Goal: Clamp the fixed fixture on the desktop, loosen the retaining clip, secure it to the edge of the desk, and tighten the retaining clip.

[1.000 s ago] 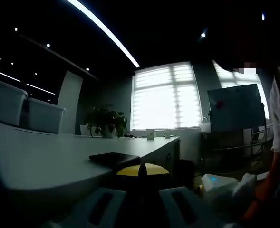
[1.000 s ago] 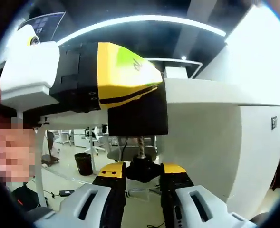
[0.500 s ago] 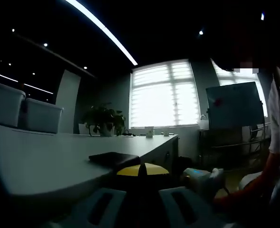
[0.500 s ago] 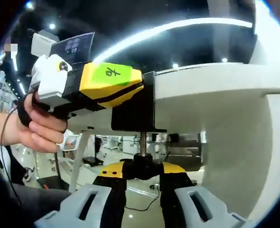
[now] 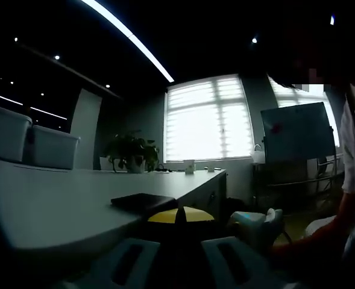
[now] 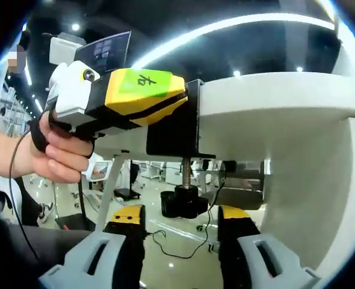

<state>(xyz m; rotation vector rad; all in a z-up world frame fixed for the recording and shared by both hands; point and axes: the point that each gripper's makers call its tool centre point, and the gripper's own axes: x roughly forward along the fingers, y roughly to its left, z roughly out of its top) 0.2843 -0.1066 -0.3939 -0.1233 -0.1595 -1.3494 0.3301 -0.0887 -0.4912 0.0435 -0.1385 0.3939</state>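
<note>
The black clamp fixture (image 6: 174, 129) sits over the edge of the white desk (image 6: 273, 102). Its threaded screw (image 6: 186, 171) hangs below, ending in a black knob (image 6: 185, 203). My left gripper (image 6: 180, 102), yellow with a green label, is shut on the fixture's upper part, with a hand (image 6: 59, 156) holding it. My right gripper (image 6: 181, 214) stands open under the desk, its yellow-tipped jaws either side of the knob and clear of it. In the left gripper view the left gripper (image 5: 180, 215) is shut on the fixture, whose flat plate (image 5: 144, 201) lies on the desk (image 5: 44, 198).
Two white bins (image 5: 32, 141) and a potted plant (image 5: 129, 153) stand far along the desk. A whiteboard (image 5: 298, 135) stands at the right, and the right gripper (image 5: 255, 221) shows below it. Under the desk are office chairs (image 6: 126, 177) and a floor cable (image 6: 165, 250).
My right gripper's jaws have opened and let go of the knob that they held a moment ago. The left gripper still grips the fixture in the same place.
</note>
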